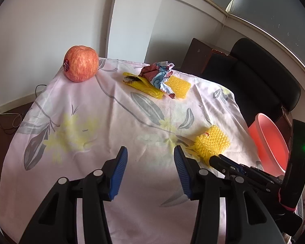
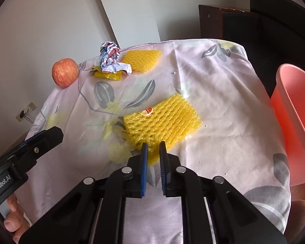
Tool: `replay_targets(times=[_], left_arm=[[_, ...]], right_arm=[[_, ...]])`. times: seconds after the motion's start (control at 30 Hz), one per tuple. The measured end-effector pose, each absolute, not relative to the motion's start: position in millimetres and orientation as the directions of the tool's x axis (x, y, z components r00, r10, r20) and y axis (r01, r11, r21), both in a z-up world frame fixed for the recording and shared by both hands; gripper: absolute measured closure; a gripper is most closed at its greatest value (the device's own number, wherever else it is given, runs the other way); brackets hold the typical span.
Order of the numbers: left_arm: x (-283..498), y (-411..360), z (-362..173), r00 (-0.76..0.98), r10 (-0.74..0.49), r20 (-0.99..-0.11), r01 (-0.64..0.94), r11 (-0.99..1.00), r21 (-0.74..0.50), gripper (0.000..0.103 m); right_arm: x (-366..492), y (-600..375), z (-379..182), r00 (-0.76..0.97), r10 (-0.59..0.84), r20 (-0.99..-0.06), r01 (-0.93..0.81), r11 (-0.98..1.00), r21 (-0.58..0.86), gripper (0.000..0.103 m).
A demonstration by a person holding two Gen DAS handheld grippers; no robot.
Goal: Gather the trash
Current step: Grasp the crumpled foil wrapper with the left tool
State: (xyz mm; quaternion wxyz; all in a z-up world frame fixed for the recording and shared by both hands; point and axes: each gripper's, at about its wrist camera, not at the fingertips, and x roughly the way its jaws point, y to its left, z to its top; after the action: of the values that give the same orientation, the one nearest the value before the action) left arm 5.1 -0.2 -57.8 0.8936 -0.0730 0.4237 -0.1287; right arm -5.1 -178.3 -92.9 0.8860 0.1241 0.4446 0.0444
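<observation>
The right tool (image 2: 153, 145) is pinched onto the near edge of the yellow foam fruit net (image 2: 162, 120), presumably so it can be lifted toward the red bin (image 2: 294, 109) standing beside the tabletop (image 2: 223, 93). The left tool (image 1: 150, 152) is held released and empty above the cloth. Further trash is left at the far side: a crumpled wrapper (image 1: 158, 73), a yellow packet (image 1: 146, 86) and a second foam net (image 1: 178, 86), near an apple (image 1: 81, 63). The bin's interior is cut off, so its contents cannot be judged.
</observation>
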Motion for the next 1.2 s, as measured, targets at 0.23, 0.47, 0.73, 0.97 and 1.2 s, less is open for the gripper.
replay_targets(times=[0.23, 0.47, 0.73, 0.97, 1.2], left_arm=[[29.9, -10.1, -49.6, 0.592, -0.312, -0.743, 0.190, 0.950, -0.248, 0.056], [78.1, -24.9, -33.2, 0.630, -0.302, -0.715, 0.208, 0.953, -0.220, 0.063], [130.5, -45.1, -46.2, 0.664, -0.250, -0.705, 0.177, 0.968, -0.176, 0.063], [140.3, -56.8, -64.5, 0.665, -0.220, -0.714, 0.193, 0.974, -0.120, 0.085], [126.4, -42.1, -61.7, 0.661, -0.231, -0.714, 0.174, 0.973, -0.153, 0.098]], right_arm=[[-9.7, -184.6, -83.4, 0.630, 0.238, -0.740, 0.022, 0.946, 0.323, 0.097], [-7.7, -195.0, -76.3, 0.645, 0.269, -0.716, 0.034, 0.925, 0.378, 0.097], [-6.9, -199.7, -79.6, 0.637, 0.307, -0.707, 0.024, 0.909, 0.416, 0.097], [-5.5, -202.2, -84.5, 0.621, 0.331, -0.710, 0.027, 0.897, 0.441, 0.097], [-8.6, -201.2, -82.2, 0.628, 0.327, -0.706, 0.021, 0.900, 0.436, 0.097]])
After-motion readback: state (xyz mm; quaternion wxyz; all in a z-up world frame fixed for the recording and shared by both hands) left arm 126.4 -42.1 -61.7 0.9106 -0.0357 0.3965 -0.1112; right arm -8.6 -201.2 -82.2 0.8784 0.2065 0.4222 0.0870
